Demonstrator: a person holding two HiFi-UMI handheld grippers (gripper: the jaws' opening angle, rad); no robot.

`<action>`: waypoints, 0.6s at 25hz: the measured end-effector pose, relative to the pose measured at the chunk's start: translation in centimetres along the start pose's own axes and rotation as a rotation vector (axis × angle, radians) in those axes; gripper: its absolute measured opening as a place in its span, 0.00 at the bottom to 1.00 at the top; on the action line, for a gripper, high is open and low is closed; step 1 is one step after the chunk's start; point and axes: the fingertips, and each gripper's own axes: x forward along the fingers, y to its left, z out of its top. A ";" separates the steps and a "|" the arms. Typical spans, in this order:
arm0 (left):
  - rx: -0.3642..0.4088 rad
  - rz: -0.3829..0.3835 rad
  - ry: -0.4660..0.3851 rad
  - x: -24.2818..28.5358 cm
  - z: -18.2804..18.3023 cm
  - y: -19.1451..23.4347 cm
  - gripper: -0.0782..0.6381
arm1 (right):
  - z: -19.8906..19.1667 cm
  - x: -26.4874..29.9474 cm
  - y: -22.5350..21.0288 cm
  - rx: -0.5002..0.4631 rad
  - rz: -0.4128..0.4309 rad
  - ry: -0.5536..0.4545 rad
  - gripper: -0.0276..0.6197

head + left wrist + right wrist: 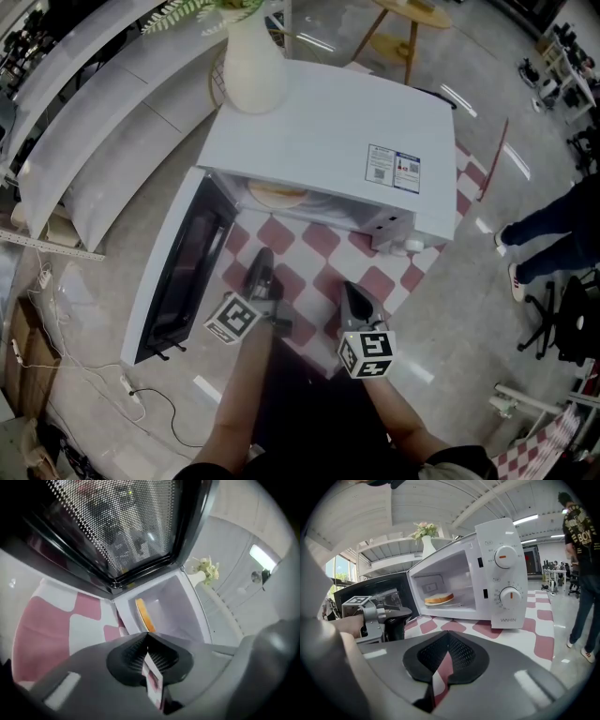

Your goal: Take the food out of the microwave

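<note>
1. Shows a white microwave (328, 131) on a red-and-white checked cloth (323, 242), with the door (178, 272) swung wide open to the left in the head view.
2. Places the food (438, 598), a pale slice with a brown edge, inside the cavity, lying flat toward the hinge side and untouched by either tool.
3. Puts the left gripper (261, 258) low over the cloth just in front of the open cavity, close beside the door's inner face.
4. Finds its jaws pressed fully together with nothing between them; past them, in the left gripper view, catches the mesh window of the door and the food (143, 616) as an orange-edged sliver.
5. Sets the right gripper (349, 289) just beside the left one, further from the door, aimed at the cavity and apart from the oven.
6. Reads its jaws as closed too and holding nothing, with only checked cloth showing beyond them.
7. Adds a white vase (253, 66) of flowers on top of the oven, and a person (581, 564) in dark clothes standing off to the right.
</note>
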 end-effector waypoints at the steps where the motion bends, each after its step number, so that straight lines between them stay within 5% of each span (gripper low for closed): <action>1: -0.013 -0.001 -0.003 0.3 0.2 0.1 0.12 | -0.1 0.0 0.0 0.000 -0.001 0.002 0.05; 15: -0.256 -0.052 -0.083 4.4 1.3 0.2 0.12 | -0.2 0.1 -0.4 0.024 -0.038 0.000 0.04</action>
